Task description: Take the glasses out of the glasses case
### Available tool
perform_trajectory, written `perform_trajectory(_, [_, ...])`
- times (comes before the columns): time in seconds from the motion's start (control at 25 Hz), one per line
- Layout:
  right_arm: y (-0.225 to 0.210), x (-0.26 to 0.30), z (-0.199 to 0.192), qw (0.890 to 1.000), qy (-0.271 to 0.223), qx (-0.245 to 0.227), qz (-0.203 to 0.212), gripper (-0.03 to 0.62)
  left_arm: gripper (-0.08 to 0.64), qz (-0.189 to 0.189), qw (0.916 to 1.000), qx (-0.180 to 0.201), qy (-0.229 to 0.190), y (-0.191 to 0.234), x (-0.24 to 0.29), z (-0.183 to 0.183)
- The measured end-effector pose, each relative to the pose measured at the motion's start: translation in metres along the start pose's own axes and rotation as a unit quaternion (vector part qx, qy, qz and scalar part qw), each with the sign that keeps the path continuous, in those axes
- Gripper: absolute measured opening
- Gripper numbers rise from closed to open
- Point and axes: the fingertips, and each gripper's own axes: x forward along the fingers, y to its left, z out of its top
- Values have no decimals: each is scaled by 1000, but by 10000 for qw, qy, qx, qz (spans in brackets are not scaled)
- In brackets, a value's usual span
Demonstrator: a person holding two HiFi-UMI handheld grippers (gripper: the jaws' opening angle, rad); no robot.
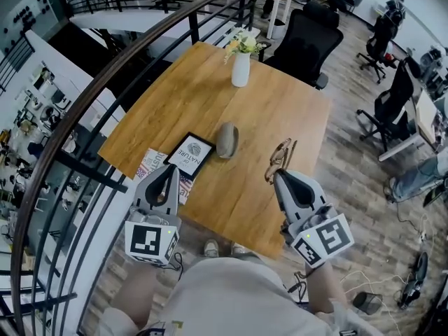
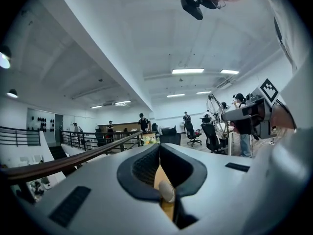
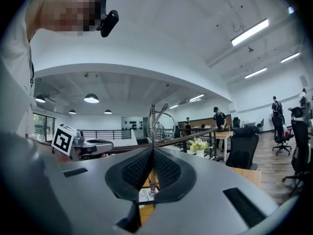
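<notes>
The grey glasses case (image 1: 226, 140) lies closed on the wooden table (image 1: 203, 89), near its middle. The brown-framed glasses (image 1: 280, 158) hang in the air to the right of the case, and my right gripper (image 1: 274, 175) is shut on one of their temples. In the right gripper view the thin temple runs up between the pads and the lenses (image 3: 159, 124) stand above my right gripper (image 3: 153, 151). My left gripper (image 1: 169, 167) hovers over the table's front left corner with its jaws together and nothing between them. In the left gripper view, the case (image 2: 167, 191) shows below my left gripper (image 2: 159, 153).
A dark book (image 1: 190, 155) lies on a flag-patterned magazine (image 1: 150, 165) just ahead of the left gripper. At the table's far end stands a white vase (image 1: 240, 67) with flowers. A black office chair (image 1: 308, 37) stands beyond it. A curved railing (image 1: 84, 110) runs along the left.
</notes>
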Motion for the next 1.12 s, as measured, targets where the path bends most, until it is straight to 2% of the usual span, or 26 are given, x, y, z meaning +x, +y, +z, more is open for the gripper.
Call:
perform_trajectory(0.2, [-5, 9, 1, 9999, 9, -152, -52, 29, 17, -3, 9998, -101, 199, 1, 2, -15])
perform_trajectory(0.4, [-8, 12, 4, 9999, -14, -125, -7, 29, 17, 16, 9998, -49, 216, 3, 6, -12])
perform_trajectory(0.64, [-5, 12, 3, 9999, 25, -111, 57, 29, 17, 99, 9991, -327, 236, 9, 4, -11])
perform_trajectory(1.12, [-2, 14, 10, 9997, -11, -177, 159, 29, 16, 132, 9996, -117, 241, 11, 5, -7])
